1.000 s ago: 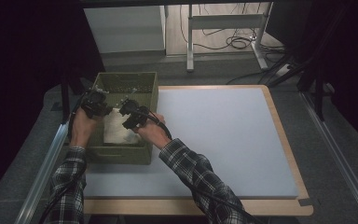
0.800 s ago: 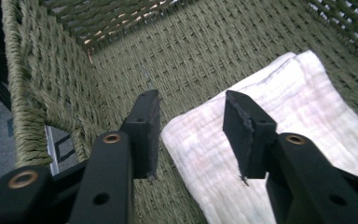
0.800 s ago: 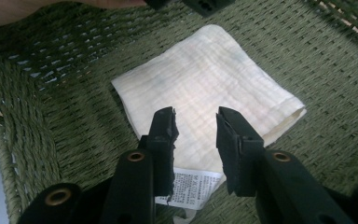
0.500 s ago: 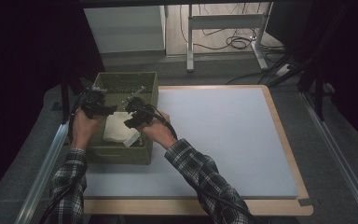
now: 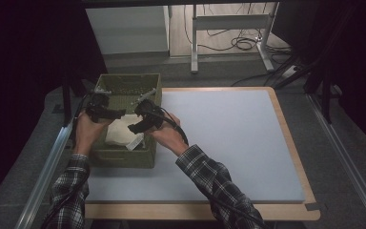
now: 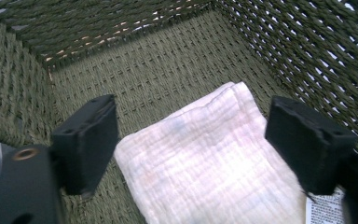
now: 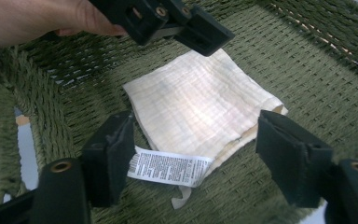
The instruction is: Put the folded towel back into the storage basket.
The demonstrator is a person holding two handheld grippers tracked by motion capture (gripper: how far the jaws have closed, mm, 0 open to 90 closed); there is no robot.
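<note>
- While both grippers hang over the woven basket (image 5: 124, 155), the folded cloth (image 5: 122, 131) lies flat on its floor — nothing pinches it.
- Since a second ago the right gripper (image 5: 140, 123) has drawn back toward the person's side of the basket, uncovering more of the pale cloth from above; the left gripper (image 5: 112, 113) has barely shifted from its place over the far-left part.
- Left gripper view: jaws spread wide, one on each side of the cloth (image 6: 209, 163), with clear air between pads and fabric.
- Right gripper view: same story — jaws released and parted, the cloth (image 7: 200, 109) below and ahead of them, its white care label (image 7: 170, 167) poking out of the near edge, a loose strip of fabric trailing beside it.
- That view also catches the left gripper (image 7: 186, 25) hovering above the cloth's far corner, the hand behind it.
- My read: the cloth looks just set down in the basket, so the placing seems done; what remains is lifting both grippers out without snagging the weave or the label.
</note>
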